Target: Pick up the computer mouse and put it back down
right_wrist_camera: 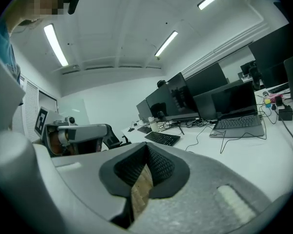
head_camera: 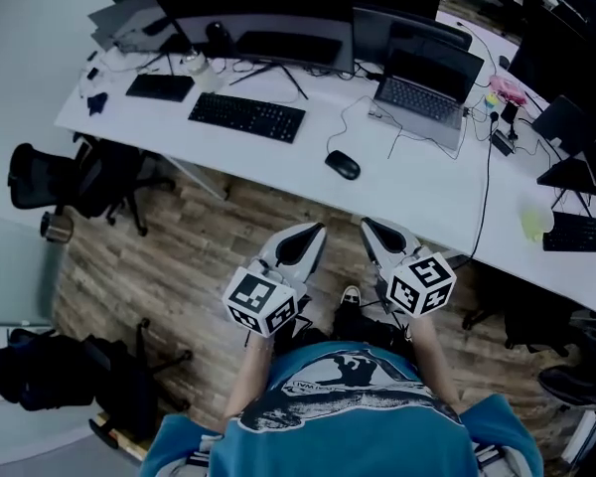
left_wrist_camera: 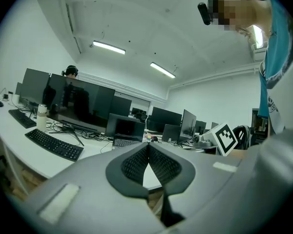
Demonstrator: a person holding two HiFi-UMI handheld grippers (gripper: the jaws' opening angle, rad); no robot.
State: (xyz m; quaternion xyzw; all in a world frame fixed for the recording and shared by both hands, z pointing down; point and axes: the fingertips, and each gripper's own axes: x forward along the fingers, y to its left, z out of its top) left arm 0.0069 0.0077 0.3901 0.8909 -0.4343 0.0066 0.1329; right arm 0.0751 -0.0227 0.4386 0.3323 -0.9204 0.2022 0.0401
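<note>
A black computer mouse lies on the white desk, between the black keyboard and the open laptop. Both grippers hang over the wooden floor in front of the desk, short of its near edge and apart from the mouse. My left gripper is shut with nothing between its pads; in the left gripper view its tips meet. My right gripper is also shut and empty, with its pads pressed together. The mouse does not show in either gripper view.
Dark monitors line the back of the desk, with cables, a second keyboard and a bottle. Black office chairs stand at the left and a bag lies on the floor. More desks and screens stand at the right.
</note>
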